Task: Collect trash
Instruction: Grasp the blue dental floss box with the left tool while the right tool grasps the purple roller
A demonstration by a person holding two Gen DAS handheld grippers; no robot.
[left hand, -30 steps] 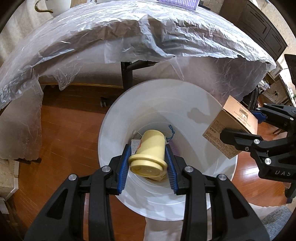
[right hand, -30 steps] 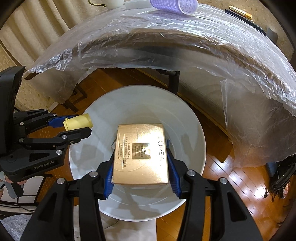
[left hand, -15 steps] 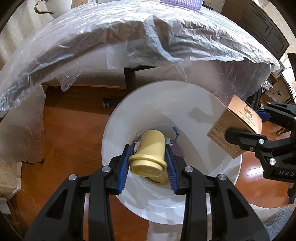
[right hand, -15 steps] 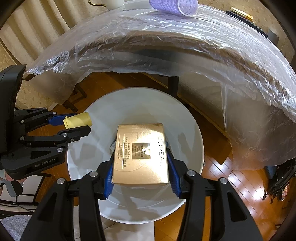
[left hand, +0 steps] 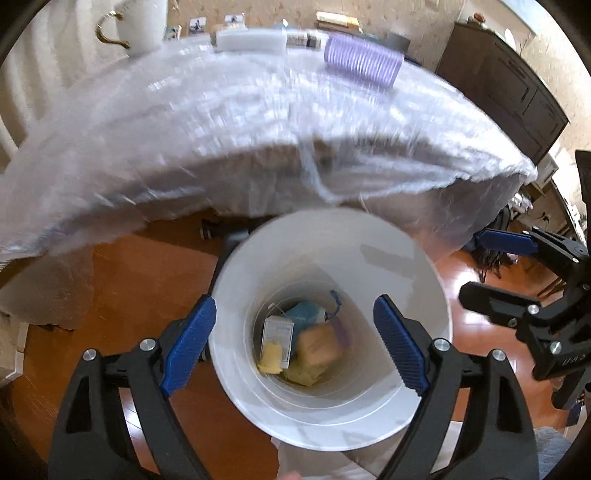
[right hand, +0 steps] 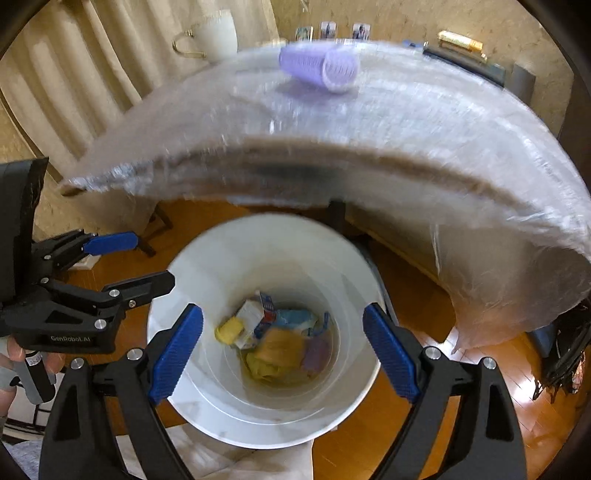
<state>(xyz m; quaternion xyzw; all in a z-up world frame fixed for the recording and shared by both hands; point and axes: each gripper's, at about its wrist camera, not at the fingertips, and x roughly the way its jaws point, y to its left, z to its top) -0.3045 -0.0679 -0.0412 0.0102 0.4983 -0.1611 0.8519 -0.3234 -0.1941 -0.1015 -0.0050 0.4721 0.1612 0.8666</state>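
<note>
A white trash bin [left hand: 332, 236] stands on the wood floor below both grippers. My left gripper [left hand: 293, 306] hangs over its mouth with its jaws opening wide and nothing between them. My right gripper [right hand: 282, 310] is likewise above the bin [right hand: 258, 236], jaws opening and empty. At the bottom lie a yellow cup [left hand: 271, 356] and a blurred gold box [left hand: 317, 345] among other trash. The right wrist view shows the cup [right hand: 229, 329] and the box [right hand: 280, 349] too. Each gripper appears in the other's view: the right gripper [left hand: 484, 264] and the left gripper [right hand: 147, 258].
A table draped in clear plastic sheet [left hand: 221, 129] spans the space behind the bin. On it lie a purple hair roller [left hand: 362, 66] and a white mug with a gold handle [left hand: 144, 26]. A dark cabinet [left hand: 509, 88] stands at the far right.
Both grippers opened and let go: the yellow cup and the gold box dropped into the bin. Both grippers rose, so more of the table top shows.
</note>
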